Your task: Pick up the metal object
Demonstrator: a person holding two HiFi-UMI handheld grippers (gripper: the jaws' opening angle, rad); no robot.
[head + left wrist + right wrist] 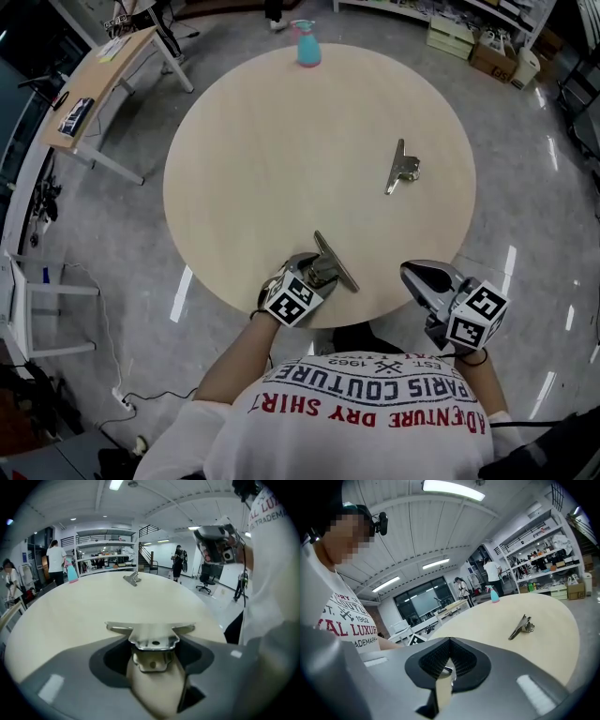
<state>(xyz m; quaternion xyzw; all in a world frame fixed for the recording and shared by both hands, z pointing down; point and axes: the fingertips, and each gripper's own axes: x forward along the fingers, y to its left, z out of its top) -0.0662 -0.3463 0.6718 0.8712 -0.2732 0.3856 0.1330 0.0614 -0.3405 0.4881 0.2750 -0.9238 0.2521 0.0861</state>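
Left gripper (319, 271) pinches metal clip (335, 262) by its handle, at near edge of round table (253, 150). Right gripper (413, 273), jaws pressed together w/ nothing between, sits just off table's near-right edge. 2nd clip (403, 167) lies right of table centre.

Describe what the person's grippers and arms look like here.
Both the left gripper and right gripper have grey moulded jaw shells with dark pads, each carrying a cube of black-and-white square markers. The person wears a white short-sleeved T-shirt printed in red and navy.
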